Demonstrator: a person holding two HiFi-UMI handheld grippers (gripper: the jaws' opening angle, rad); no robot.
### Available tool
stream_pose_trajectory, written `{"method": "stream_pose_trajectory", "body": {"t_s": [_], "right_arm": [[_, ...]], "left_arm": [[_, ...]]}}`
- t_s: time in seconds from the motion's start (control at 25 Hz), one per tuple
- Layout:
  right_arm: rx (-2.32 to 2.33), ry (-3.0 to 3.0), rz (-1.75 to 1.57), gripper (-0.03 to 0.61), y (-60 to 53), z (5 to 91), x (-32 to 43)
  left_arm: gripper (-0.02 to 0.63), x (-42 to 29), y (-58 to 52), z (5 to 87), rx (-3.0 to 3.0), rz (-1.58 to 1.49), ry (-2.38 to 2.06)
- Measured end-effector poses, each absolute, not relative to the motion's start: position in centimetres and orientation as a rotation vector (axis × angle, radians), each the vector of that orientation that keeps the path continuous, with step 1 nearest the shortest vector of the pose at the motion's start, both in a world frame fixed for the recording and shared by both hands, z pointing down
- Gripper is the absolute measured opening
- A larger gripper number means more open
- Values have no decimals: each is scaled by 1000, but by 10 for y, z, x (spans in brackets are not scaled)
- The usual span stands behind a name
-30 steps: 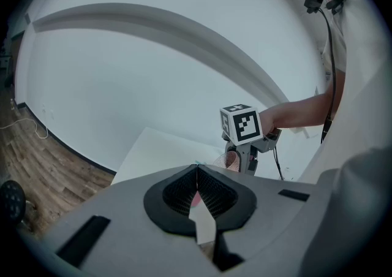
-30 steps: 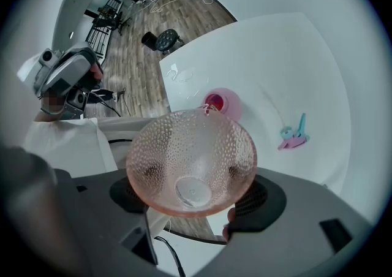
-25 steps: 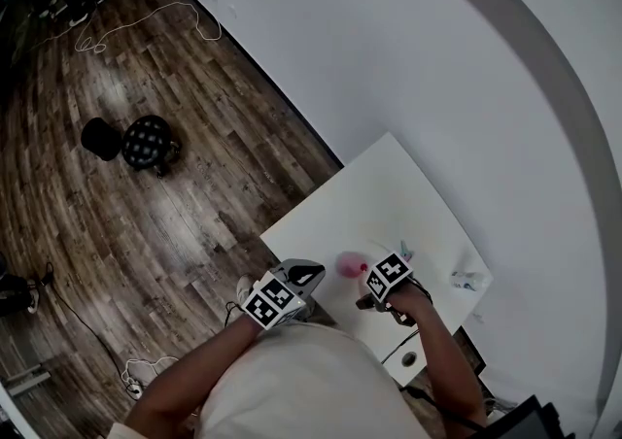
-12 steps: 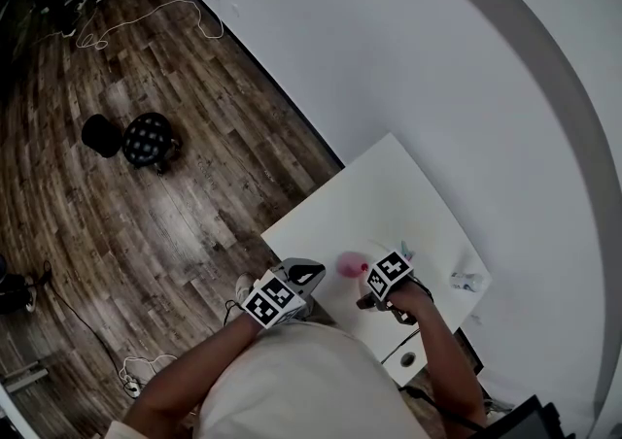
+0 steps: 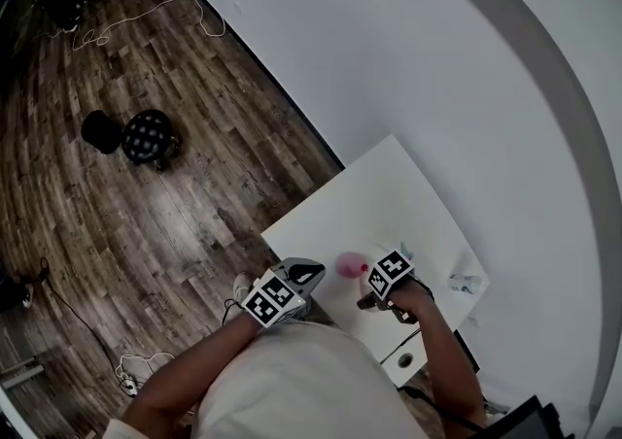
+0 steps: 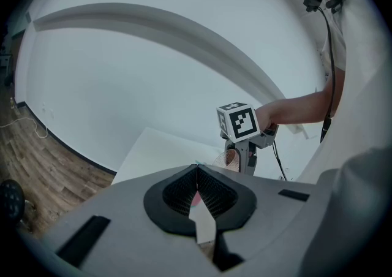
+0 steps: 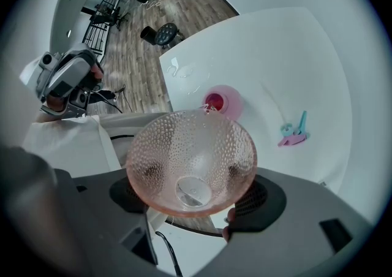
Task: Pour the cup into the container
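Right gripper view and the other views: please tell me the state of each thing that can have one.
Cup: gripped above the table, looks empty.
Right tongs: shut on the cup.
Left tongs: shut, nothing between them.
Container: upright on the table, open on top.

Cup (image 7: pixel 191 165) — dimpled, glossy; table (image 7: pixel 294 55) — smooth, matt.

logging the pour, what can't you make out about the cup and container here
- Right gripper view: the cup rim covers the near edge of the container; the red inside is too small to name.
- Head view: the cup is tiny, largely behind the right gripper.
- Left gripper view: the left gripper hides all but a pink sliver of the container.
- Right gripper view: pink and teal item too small to identify.
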State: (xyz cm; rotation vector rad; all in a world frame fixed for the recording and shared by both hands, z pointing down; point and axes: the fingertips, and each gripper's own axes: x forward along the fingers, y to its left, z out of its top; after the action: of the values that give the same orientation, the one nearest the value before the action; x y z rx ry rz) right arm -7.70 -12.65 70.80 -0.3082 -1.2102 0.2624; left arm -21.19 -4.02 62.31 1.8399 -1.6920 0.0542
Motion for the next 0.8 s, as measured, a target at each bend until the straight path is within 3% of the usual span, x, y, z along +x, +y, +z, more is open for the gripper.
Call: {"method": "stream_pose_trajectory", "body": {"t_s": [0.8], "right_arm": [[-319, -1168, 264, 368, -125, 704, -80]], "left_arm": [[12, -216, -37, 627, 1842, 47, -1698]]}}
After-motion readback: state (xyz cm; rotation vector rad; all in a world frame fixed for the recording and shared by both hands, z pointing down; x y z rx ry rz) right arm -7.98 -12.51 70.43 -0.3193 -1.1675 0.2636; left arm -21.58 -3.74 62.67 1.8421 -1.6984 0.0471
